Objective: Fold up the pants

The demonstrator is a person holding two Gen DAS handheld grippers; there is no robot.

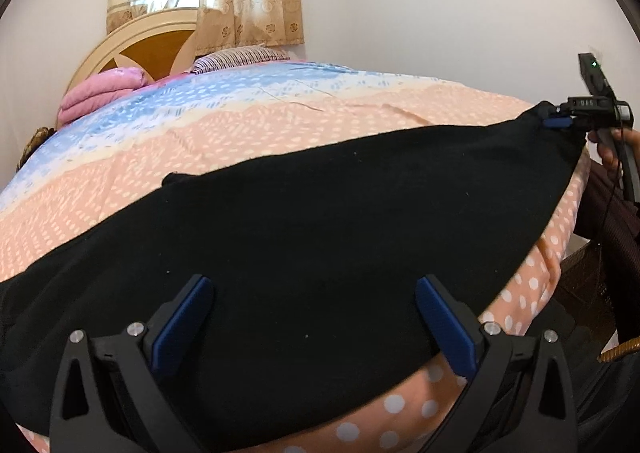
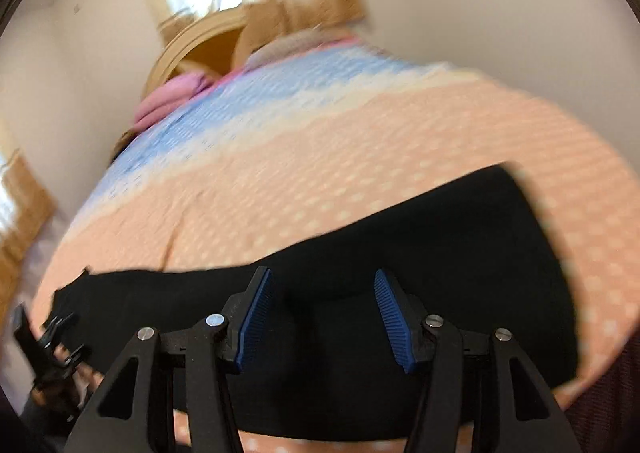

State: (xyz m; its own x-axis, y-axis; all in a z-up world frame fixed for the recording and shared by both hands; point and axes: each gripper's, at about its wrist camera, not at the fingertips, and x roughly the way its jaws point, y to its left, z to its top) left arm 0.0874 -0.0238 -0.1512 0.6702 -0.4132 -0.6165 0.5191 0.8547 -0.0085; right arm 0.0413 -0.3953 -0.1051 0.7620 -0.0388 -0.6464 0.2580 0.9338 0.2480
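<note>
- Black pants [image 1: 320, 221] lie spread flat along the near edge of the bed [image 1: 280, 125], on a peach polka-dot sheet, already looking doubled into one long band.
- Left hand-held gripper [image 1: 314, 317] hovers over the near hem side of the cloth, jaws spread wide, holding nothing.
- Right hand-held gripper [image 2: 324, 313] is at the far right end of the pants; in its own view the jaws stand apart over the fabric, but the left view shows its blue pads at the cloth's corner. Cannot tell if it pinches cloth; the view is motion-blurred.
- Fabric looks soft, matte, knit-like and light: it will drape and sag, not hold shape, and is not slippery or fragile.
- Best hold, judging from this: pinch both layers at the end corners, one gripper per corner, so the fold carries over evenly.
- Risk: grabbing only the top layer, or snagging the sheet under it.
- Pink folded blanket [image 1: 100, 93] and striped pillow [image 1: 236, 55] sit well apart by the headboard.
</note>
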